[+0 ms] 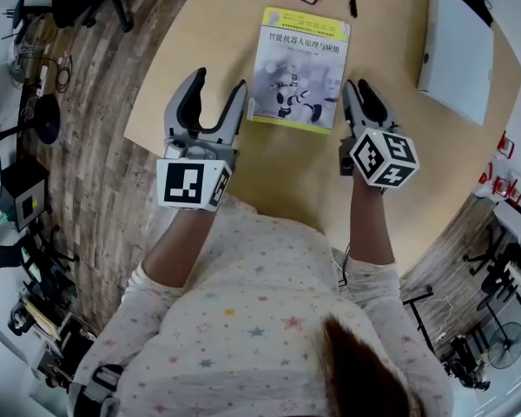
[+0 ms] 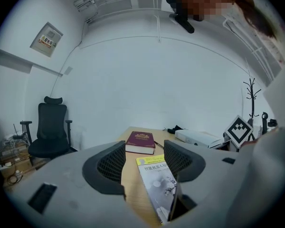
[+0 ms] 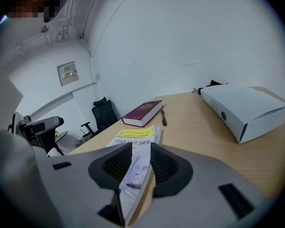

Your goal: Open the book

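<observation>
Wooden table (image 1: 399, 176), book (image 1: 297, 68) edge clamped in right tool (image 1: 354, 89), left tool (image 1: 219, 82) alongside

Left gripper (image 1: 219, 82) agape, right gripper (image 1: 356, 89) clamped

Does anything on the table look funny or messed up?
Just one thing: the yellow-topped book has its right edge curled up off the table, because the right tool is pinching it. The left tool is open by the book's other edge. Nothing looks spilled or broken.
</observation>
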`<state>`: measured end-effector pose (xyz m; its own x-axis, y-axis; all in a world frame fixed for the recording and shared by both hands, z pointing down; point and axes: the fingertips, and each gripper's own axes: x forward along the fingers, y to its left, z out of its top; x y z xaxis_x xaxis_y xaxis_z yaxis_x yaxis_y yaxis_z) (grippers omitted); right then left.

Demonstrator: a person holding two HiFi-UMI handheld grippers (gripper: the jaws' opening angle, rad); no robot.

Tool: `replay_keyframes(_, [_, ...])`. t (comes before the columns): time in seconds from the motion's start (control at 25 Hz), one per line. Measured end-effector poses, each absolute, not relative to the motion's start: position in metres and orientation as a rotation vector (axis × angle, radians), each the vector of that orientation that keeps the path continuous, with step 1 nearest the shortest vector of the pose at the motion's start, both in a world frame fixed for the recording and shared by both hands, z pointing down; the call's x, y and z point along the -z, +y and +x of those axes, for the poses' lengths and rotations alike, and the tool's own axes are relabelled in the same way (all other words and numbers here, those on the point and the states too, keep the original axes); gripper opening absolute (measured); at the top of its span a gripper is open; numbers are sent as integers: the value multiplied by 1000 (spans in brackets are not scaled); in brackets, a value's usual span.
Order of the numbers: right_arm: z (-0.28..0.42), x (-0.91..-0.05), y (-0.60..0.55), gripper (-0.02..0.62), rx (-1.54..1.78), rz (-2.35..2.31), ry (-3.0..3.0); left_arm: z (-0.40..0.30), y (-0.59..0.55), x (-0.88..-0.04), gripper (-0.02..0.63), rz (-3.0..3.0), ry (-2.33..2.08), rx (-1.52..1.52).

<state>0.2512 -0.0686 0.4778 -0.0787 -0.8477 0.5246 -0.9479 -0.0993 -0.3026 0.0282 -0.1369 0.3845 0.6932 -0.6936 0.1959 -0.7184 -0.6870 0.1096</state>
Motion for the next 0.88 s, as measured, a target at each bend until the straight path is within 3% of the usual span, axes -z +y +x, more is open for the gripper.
replay_keyframes(0.88, [243, -530, -80, 104, -1050, 1876, -1928, 32, -135, -397, 249, 2732, -1114, -252])
